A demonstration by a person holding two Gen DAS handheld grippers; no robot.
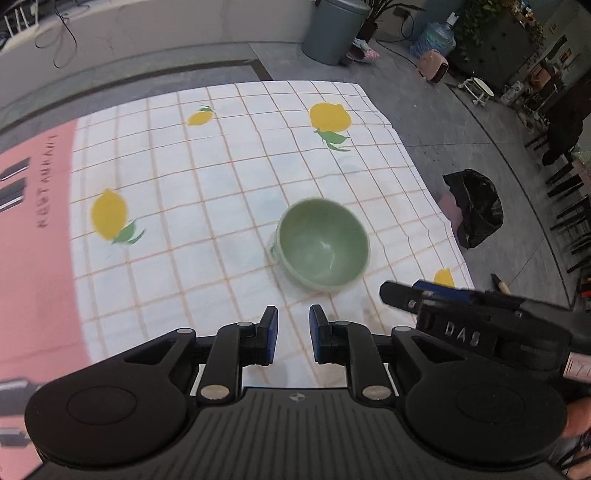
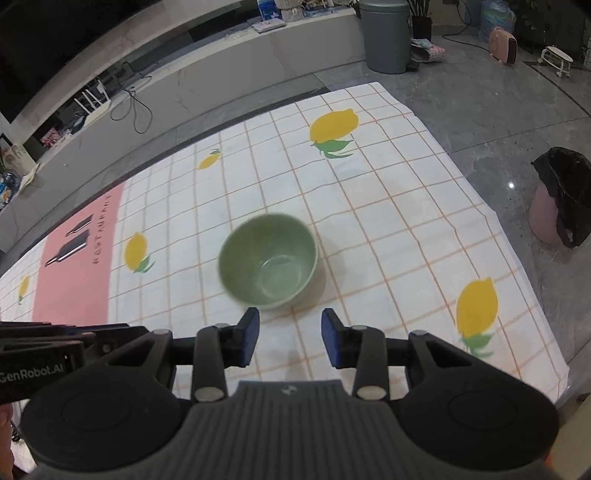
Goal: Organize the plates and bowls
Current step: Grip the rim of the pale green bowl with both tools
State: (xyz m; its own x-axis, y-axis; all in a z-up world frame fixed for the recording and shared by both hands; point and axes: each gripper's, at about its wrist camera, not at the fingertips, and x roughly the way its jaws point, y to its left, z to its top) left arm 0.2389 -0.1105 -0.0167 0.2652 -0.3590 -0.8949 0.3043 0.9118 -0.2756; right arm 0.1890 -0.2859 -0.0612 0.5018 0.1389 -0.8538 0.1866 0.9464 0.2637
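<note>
Left gripper: jaws parted narrowly, nothing between the blue pads; black body cut off by the lower edge.
Right gripper: jaws apart, released, empty; only its side showed in the left view.
Green bowl: round, smooth, glossy, upright on the cloth just beyond both grippers; rim blurred.
Tablecloth: checked, lemon-printed, creased; bare cloth all round the bowl.
Far edge: cloth ended at grey floor, grey bin well beyond.
</note>
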